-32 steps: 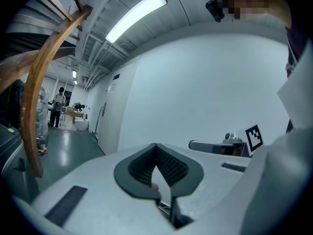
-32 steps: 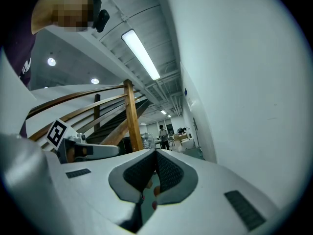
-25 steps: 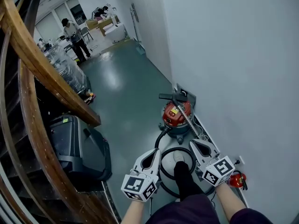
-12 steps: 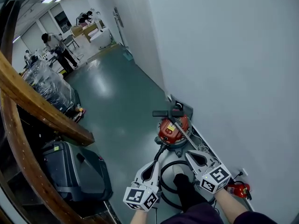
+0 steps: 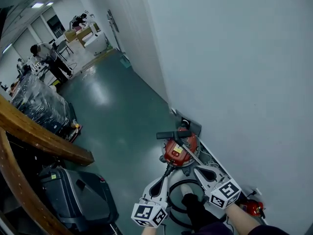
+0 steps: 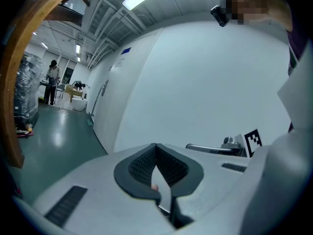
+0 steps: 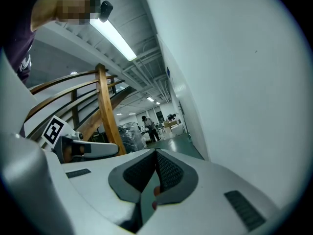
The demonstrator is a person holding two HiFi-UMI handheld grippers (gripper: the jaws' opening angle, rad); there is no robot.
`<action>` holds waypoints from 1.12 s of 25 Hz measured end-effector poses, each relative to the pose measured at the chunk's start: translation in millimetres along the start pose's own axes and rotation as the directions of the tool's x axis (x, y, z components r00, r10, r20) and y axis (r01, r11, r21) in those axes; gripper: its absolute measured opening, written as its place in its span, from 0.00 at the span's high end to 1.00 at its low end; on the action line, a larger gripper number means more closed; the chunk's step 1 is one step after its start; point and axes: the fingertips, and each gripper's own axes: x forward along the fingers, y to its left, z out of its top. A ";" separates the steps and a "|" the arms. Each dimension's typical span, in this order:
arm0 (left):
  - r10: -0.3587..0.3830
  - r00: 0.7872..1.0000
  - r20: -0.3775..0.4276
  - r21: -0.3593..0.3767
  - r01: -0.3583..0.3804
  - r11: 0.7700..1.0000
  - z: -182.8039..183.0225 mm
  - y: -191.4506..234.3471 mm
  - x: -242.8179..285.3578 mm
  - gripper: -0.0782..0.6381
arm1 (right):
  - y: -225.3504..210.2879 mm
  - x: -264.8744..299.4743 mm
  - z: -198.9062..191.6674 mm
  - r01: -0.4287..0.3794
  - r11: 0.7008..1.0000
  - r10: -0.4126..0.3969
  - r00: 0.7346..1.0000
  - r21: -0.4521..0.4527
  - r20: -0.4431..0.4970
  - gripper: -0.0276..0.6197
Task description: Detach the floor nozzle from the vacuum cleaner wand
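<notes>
A red canister vacuum cleaner (image 5: 177,152) stands on the green floor beside the white wall. A black handle (image 5: 173,134) crosses its top. A silver wand (image 5: 194,155) slants over it, and a grey nozzle piece (image 5: 188,123) leans at the wall behind. Its black hose (image 5: 175,196) loops on the floor round my foot. My left gripper (image 5: 163,179) and right gripper (image 5: 197,169) are both shut and empty. They hover side by side just short of the canister, touching nothing. Each gripper view shows closed pads: left gripper (image 6: 156,147), right gripper (image 7: 156,153).
The white wall (image 5: 234,82) runs close on the right. A dark grey floor machine (image 5: 78,192) and a wooden stair rail (image 5: 44,141) stand at the left. A wrapped pallet (image 5: 39,104) and a person (image 5: 46,58) are further off. A small red object (image 5: 254,207) lies by the wall.
I have moved forward along the wall; the vacuum now sits lower and nearer in the head view. Both grippers advanced with me and stayed shut.
</notes>
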 end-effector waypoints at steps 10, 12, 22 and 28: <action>-0.010 0.999 -0.050 -0.017 0.009 1.000 -24.3 22.3 62.0 0.89 | -53.2 35.7 -32.9 0.044 0.999 -0.046 0.996 -0.028 -0.074 0.93; -0.019 0.998 -0.067 -0.005 0.019 1.000 -33.7 25.8 75.7 0.89 | -62.0 44.6 -46.6 0.044 0.998 -0.050 0.994 -0.053 -0.102 0.93; -0.019 0.993 -0.117 0.027 0.022 0.999 -79.4 62.1 144.9 0.89 | -121.7 87.3 -119.2 0.064 0.996 -0.076 0.979 -0.067 -0.187 0.93; -0.020 0.989 -0.144 -0.004 0.020 1.000 -104.0 83.5 166.8 0.89 | -142.0 105.8 -153.8 0.086 0.992 -0.106 0.966 -0.092 -0.237 0.93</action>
